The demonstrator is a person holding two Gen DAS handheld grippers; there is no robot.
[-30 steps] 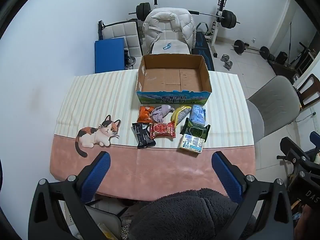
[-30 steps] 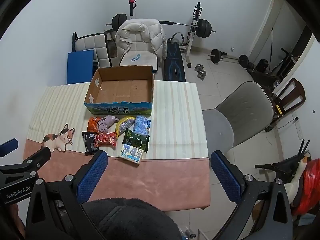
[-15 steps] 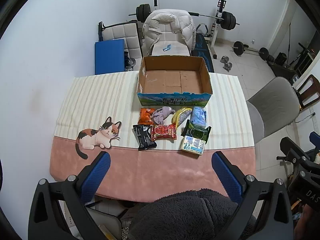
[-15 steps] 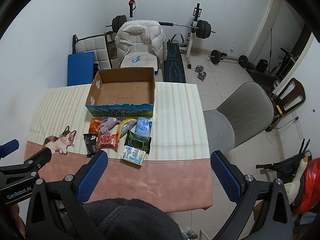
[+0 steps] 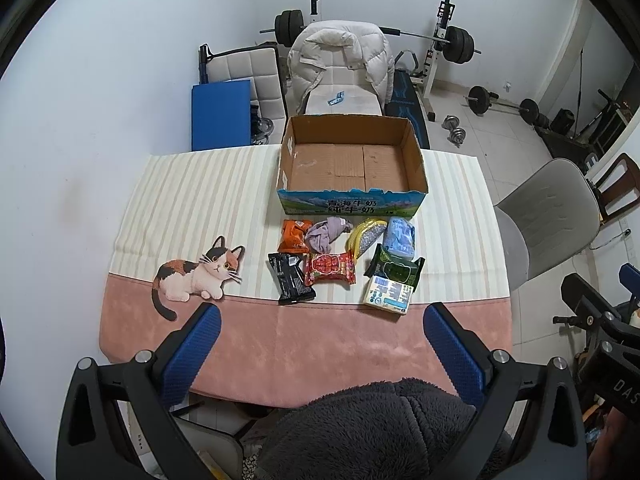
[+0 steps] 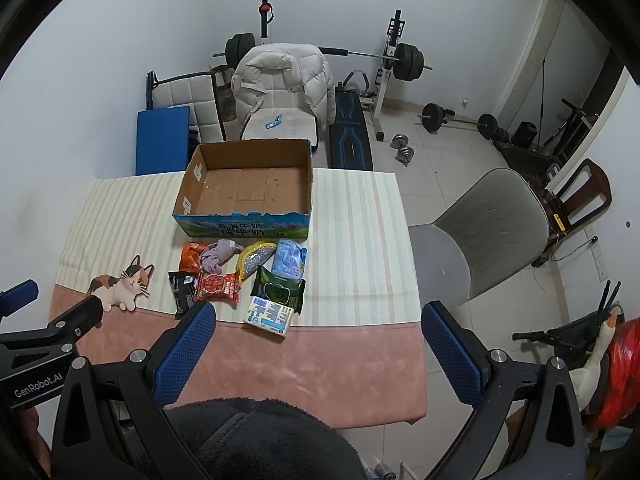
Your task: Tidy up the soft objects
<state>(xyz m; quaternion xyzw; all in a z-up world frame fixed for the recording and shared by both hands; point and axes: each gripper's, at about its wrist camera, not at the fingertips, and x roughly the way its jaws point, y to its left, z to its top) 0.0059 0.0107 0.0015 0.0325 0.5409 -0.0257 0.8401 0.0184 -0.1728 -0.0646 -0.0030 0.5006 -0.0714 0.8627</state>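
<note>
An empty cardboard box point(image 5: 352, 164) point(image 6: 244, 188) stands at the back of the table. In front of it lie several soft packets: an orange bag point(image 5: 294, 235), a grey cloth point(image 5: 326, 233), a yellow pouch point(image 5: 364, 236), a blue pack point(image 5: 400, 238), a black packet point(image 5: 291, 278), a red packet point(image 5: 330, 268), a dark green pack point(image 5: 396, 272) and a white tissue pack point(image 5: 388, 295). My left gripper point(image 5: 320, 344) is open and empty, high above the table's near edge. My right gripper point(image 6: 318, 340) is open and empty, to the right of the packets.
A cat picture point(image 5: 196, 276) is printed on the tablecloth point(image 5: 192, 192). A grey chair point(image 6: 480, 236) stands right of the table. A jacket-draped chair point(image 5: 340, 68), a blue mat point(image 5: 220, 114) and weight gear point(image 6: 400, 60) are behind.
Both grippers have drifted slightly back from the table, so the box and packets sit a little lower in both views. Nothing was grasped.
</note>
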